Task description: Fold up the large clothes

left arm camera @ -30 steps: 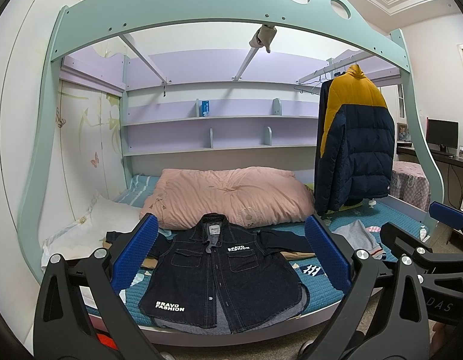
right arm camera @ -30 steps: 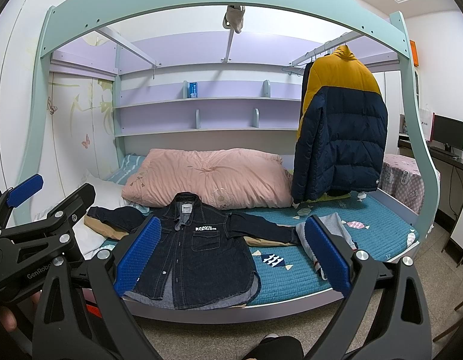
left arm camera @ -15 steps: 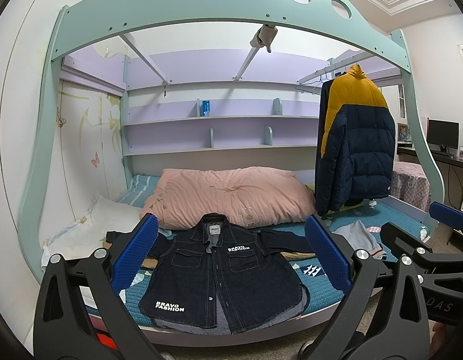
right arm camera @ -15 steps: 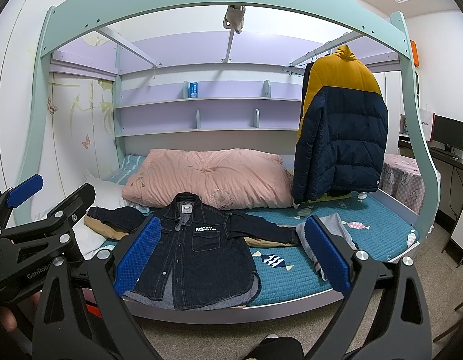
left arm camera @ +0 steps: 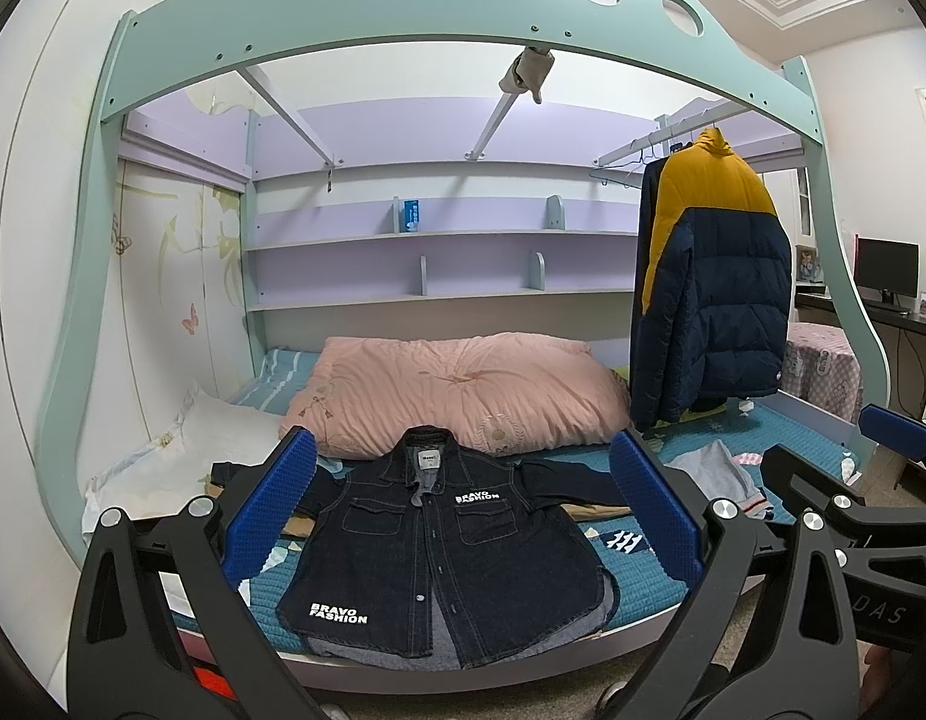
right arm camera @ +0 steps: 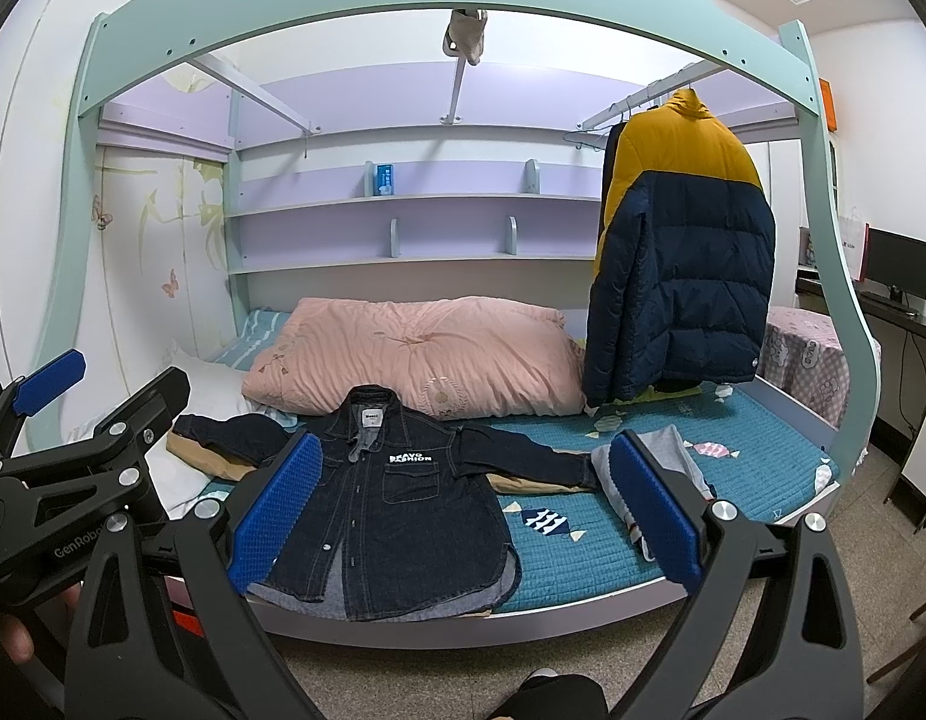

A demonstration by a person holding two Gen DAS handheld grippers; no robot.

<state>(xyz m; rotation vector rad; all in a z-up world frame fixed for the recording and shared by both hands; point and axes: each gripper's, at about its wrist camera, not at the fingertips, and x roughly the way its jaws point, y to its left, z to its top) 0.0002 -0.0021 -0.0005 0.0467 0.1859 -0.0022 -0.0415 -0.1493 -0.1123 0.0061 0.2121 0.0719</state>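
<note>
A: Where does the garment lie?

B: The dark denim jacket [left arm camera: 439, 546] is spread flat, front up, at lower centre of both views, on the quilted teal bedspread [right arm camera: 757, 456]. Its hem reaches the near edge of the bed. It has contrast stitching, two flap chest pockets, a button placket, and white block lettering on the chest and near the hem. One sleeve stretches toward frame right; the other bunches at frame left over a tan cloth [right arm camera: 205, 459].

A: And the grippers?

B: The left gripper [left arm camera: 460, 513] hangs in front of the bed with its jaws wide apart, holding nothing; its pads [left arm camera: 270, 509] are blue and ribbed on black arms. The right gripper [right arm camera: 466, 507] is likewise spread wide and empty.

A: Around that?

B: A crumpled grey garment [left arm camera: 712, 474] lies just right of the sleeve. Behind the collar sits a puffy pink quilt [left arm camera: 463, 396]. A padded navy and mustard coat [left arm camera: 712, 282] hangs at upper right under a mint-green arched frame [left arm camera: 403, 0].
</note>
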